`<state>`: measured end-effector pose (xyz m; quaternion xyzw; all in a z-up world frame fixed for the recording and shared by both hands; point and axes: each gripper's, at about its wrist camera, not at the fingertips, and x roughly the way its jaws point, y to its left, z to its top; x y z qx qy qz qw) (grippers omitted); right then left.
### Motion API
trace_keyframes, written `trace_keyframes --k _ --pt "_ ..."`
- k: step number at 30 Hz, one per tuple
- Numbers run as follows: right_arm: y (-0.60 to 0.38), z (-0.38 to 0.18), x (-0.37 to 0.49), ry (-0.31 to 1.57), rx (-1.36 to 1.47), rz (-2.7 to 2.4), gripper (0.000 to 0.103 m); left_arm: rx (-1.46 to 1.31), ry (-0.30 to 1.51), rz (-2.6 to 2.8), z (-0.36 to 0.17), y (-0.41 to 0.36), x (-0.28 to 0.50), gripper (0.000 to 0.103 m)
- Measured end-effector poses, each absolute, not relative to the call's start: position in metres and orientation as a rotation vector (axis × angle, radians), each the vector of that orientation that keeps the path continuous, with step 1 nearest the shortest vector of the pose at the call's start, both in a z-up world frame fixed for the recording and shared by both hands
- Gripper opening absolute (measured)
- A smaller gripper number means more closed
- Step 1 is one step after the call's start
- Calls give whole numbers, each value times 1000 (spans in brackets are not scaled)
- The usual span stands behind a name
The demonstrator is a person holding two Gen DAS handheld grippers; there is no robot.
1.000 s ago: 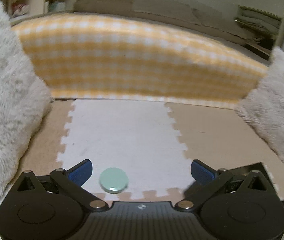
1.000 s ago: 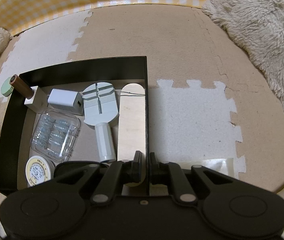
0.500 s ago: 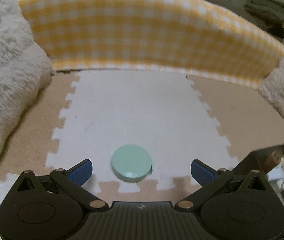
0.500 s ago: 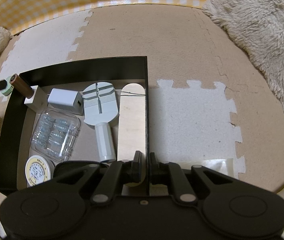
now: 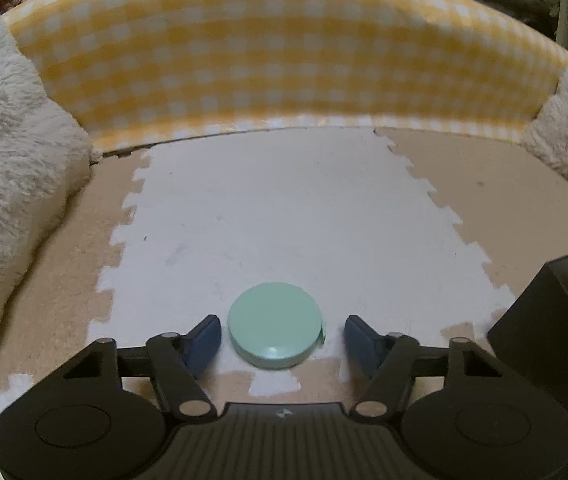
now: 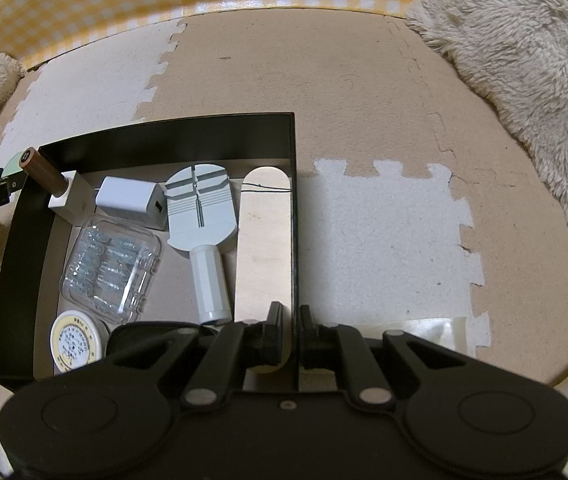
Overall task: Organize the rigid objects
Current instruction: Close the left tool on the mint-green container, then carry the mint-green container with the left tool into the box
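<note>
Nearly sorted: right gripper (image 6: 292, 330) clamps the black tray (image 6: 147, 136) wall; five items lie inside. Left gripper (image 5: 281, 338), jaws closing, straddles the mint round case (image 5: 275, 330) without contact, on the white mat (image 5: 284, 208) beyond.

Matt mint disc (image 5: 275, 330), rough foam mat (image 5: 284, 216), fluffy rug (image 6: 524, 60)

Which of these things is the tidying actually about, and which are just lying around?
Part of the job:
green disc
black box
charger
clear case
grey tool

Just lying about:
checked cushion
fluffy blanket
foam mat
</note>
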<state>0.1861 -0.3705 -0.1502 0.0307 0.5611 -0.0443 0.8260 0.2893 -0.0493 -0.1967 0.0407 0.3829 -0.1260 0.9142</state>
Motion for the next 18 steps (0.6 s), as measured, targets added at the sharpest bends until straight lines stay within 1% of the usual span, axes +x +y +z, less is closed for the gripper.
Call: trace_keyframes --k 1,2,11,18 --pt "-371 -150 186 1192 66 -94 9 90 785 -263 -196 -50 290 55" --pt "-371 -150 186 1192 67 -94 9 98 784 -267 -195 -50 291 52" --pt "-370 -150 186 1192 68 -94 9 47 772 -273 -186 -46 289 52" --pt "-371 -150 186 1192 69 -93 9 -7 617 -340 -131 -57 279 52"
